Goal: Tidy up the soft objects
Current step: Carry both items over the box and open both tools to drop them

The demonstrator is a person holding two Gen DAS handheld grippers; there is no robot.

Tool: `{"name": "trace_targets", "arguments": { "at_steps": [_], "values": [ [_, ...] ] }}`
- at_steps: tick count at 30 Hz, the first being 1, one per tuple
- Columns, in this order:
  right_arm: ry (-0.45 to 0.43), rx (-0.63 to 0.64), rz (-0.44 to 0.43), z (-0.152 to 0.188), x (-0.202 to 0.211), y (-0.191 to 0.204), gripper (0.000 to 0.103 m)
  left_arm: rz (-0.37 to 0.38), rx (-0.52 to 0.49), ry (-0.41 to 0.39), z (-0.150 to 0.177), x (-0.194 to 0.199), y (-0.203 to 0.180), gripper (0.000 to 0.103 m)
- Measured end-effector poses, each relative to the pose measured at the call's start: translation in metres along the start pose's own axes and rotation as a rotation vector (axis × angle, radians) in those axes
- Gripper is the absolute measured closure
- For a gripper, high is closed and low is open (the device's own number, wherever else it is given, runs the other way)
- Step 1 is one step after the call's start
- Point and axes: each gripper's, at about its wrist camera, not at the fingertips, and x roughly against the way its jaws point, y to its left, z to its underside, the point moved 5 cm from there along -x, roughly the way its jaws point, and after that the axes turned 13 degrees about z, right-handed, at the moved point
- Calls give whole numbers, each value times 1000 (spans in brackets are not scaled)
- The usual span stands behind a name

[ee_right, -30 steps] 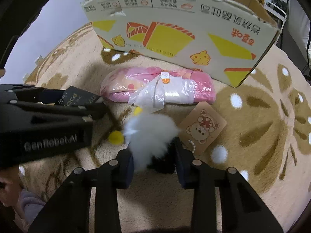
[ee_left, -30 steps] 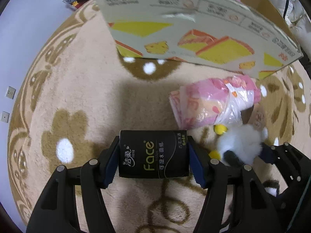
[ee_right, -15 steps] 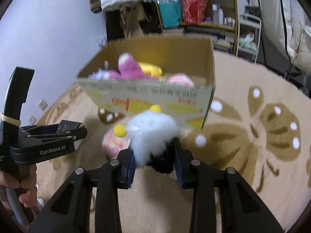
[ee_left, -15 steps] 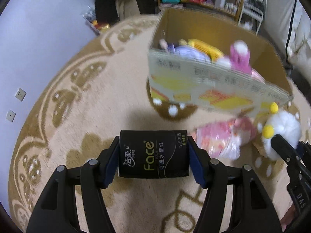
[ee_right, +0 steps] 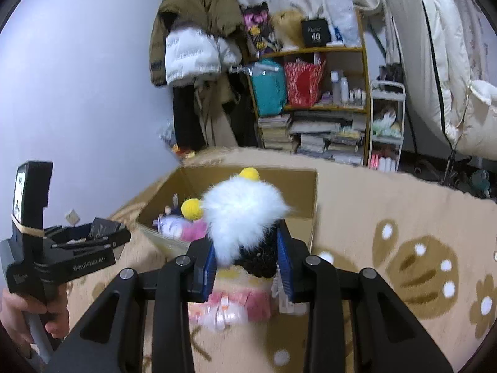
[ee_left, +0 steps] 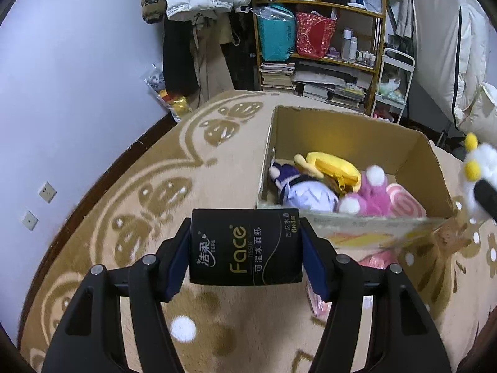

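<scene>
My left gripper (ee_left: 245, 255) is shut on a black tissue pack (ee_left: 245, 245) with "Face" printed on it, held in the air before the open cardboard box (ee_left: 413, 152). The box holds a purple doll (ee_left: 306, 194), a yellow plush (ee_left: 334, 166) and a pink plush (ee_left: 372, 194). My right gripper (ee_right: 248, 264) is shut on a white fluffy toy (ee_right: 242, 208) with yellow pompoms and a black base, lifted in front of the same box (ee_right: 306, 183). That toy (ee_left: 480, 161) shows at the right edge of the left wrist view. A pink plastic-wrapped pack (ee_right: 230, 306) lies on the carpet below.
A beige carpet (ee_left: 139, 192) with brown flower patterns covers the floor. Behind the box stand a wooden shelf (ee_left: 316, 49) of bags and books, hanging coats (ee_right: 198, 31) and a white cart (ee_right: 386, 118). A hand (ee_right: 34, 310) holds the left gripper's handle.
Both grippers rose and tilted upward with their loads. The views went from the box's outer wall and the pink pack on the carpet to looking over the rim into the box.
</scene>
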Motion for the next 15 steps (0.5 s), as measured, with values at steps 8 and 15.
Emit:
{"name": "trace_targets", "arguments": {
  "at_steps": [8, 15],
  "values": [
    [-72, -1, -21, -31, -3, -2, 67, 13, -70, -55, -32, -1, -17, 40],
    [-113, -14, -64, -50, -14, 4, 67, 23, -121, -153, -53, -7, -25, 40]
  ]
}}
